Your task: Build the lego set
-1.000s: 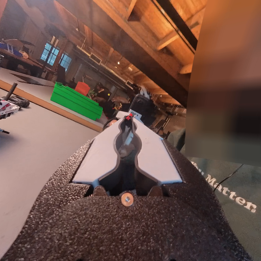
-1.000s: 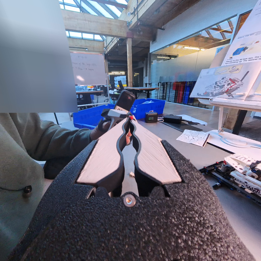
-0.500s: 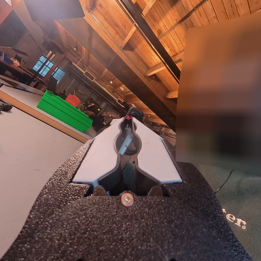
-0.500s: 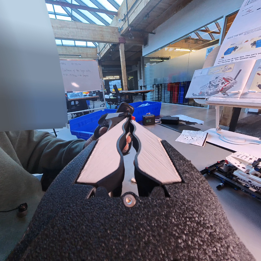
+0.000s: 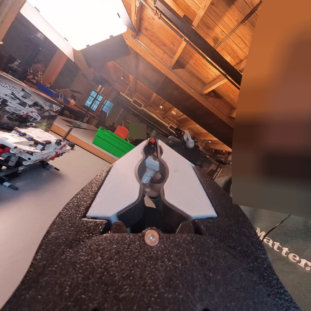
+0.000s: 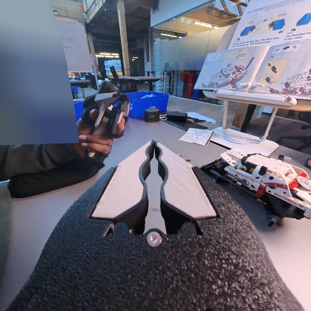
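Left wrist view. Left gripper (image 5: 152,141): tips pinching a small red piece (image 5: 152,140), raised above the table (image 5: 42,193). Model car (image 5: 28,148), white with red and black parts, half built, near the table's left edge. Picture box (image 5: 25,107) standing behind the car. Green bin (image 5: 111,144) on the far table; red bin (image 5: 122,131) behind it. Against a second ago: car back in sight, then nearly out of frame.

Right wrist view. Right gripper (image 6: 154,143): tips pressed together, nothing between them, over the table's middle. Model car (image 6: 262,180) at the table's right side. Instruction booklet (image 6: 252,70) open on a white stand (image 6: 244,139) behind the car. Blue bin (image 6: 148,104) at the far edge. Left gripper (image 6: 107,107) held in a hand (image 6: 96,143), well apart from the right; a second ago tip to tip.
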Available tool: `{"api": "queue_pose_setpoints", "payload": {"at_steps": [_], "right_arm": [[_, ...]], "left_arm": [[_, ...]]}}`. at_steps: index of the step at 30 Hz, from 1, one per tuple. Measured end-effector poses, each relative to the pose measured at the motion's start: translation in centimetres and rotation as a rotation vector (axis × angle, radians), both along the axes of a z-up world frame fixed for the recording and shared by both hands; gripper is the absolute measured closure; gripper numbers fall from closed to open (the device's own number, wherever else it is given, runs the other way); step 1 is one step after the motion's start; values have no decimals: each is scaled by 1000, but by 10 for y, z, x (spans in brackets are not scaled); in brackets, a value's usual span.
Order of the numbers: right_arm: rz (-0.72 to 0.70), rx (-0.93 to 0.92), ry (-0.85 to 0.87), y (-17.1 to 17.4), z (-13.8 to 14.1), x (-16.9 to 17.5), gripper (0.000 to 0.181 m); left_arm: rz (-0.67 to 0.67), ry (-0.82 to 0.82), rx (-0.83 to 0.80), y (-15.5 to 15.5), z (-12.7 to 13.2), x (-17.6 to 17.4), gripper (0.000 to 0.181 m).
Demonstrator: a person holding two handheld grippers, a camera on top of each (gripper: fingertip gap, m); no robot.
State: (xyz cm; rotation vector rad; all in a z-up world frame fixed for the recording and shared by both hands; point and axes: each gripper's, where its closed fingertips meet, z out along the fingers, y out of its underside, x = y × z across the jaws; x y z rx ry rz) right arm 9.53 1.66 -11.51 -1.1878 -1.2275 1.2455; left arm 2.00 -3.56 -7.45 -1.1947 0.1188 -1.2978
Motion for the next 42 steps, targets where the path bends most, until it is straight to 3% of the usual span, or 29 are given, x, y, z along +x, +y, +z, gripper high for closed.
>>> {"api": "queue_pose_setpoints", "payload": {"at_steps": [4, 7, 9, 11, 15, 18, 23, 28, 32, 38, 42], "right_arm": [[-7, 52, -186, 16, -35, 1, 174], [8, 50, -337, 25, -61, 4, 166], [42, 44, -347, 20, -63, 1, 165], [83, 85, -296, 6, -53, -10, 163], [68, 359, -180, -21, -29, -39, 152], [35, 512, -117, -33, -13, -55, 148], [78, 698, -183, -40, -24, -63, 171], [322, 525, -352, -44, -53, -53, 173], [437, 324, -388, -41, -69, -54, 172], [408, 293, -414, -26, -81, -54, 173], [259, 345, -558, 36, -105, -46, 164]], "left_arm": [[95, 133, -40, 5, -15, -17, 177], [125, 408, -149, 14, -54, -16, 176], [147, 545, -167, 17, -72, -13, 176], [69, 474, -177, 15, -67, 1, 176], [-64, 220, -231, 16, -48, 20, 176], [-126, 90, -302, 19, -49, 27, 177], [-185, 105, -383, 18, -65, 32, 175], [-117, 386, -445, 19, -96, 36, 166], [-53, 495, -498, 25, -111, 31, 162], [102, 616, -432, 30, -109, 5, 157], [251, 601, -375, 35, -97, -26, 155]]}}
